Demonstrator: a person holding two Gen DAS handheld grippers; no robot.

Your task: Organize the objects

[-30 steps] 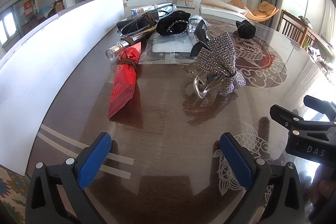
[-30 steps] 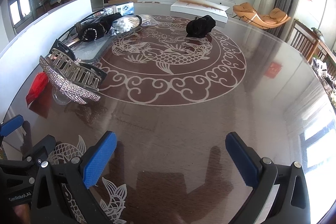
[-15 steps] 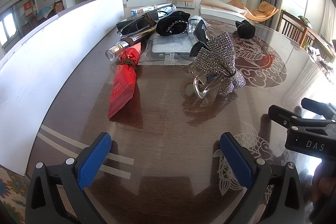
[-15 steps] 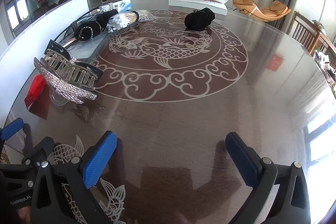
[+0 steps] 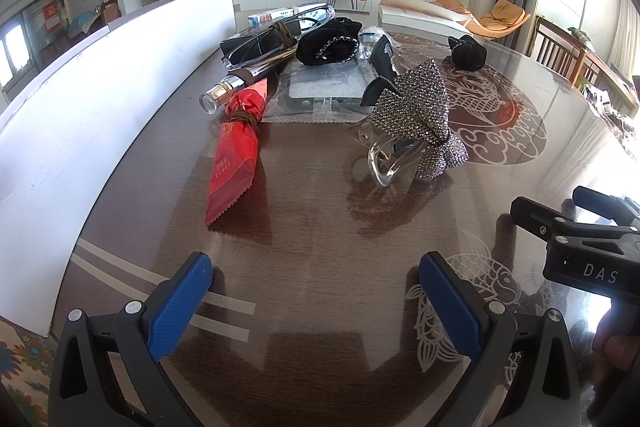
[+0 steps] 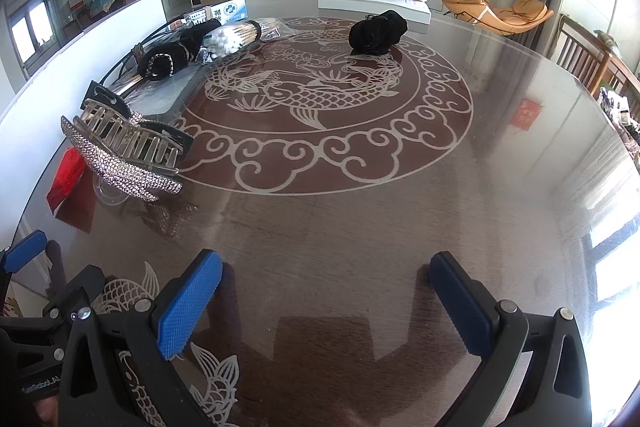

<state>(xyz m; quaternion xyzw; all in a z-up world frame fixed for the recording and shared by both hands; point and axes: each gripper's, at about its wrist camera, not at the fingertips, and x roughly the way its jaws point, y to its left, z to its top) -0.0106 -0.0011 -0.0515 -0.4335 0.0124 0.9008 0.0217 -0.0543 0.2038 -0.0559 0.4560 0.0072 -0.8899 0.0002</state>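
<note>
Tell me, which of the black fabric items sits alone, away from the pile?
The black bundle on the far side of the fish medallion. The other black piece, trimmed with sparkly chain, lies among the clutter by the white board.

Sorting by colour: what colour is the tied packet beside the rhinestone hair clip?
Red packet, with a brown tie; clearest in the left wrist view.

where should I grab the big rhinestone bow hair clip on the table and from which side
Probably by the clear plastic handle loop of the rhinestone-covered bow hair clip: it juts toward the open left claw with bare table around it. Come in low from the near side; the wide, studded bow looks likelier to slip.
</note>
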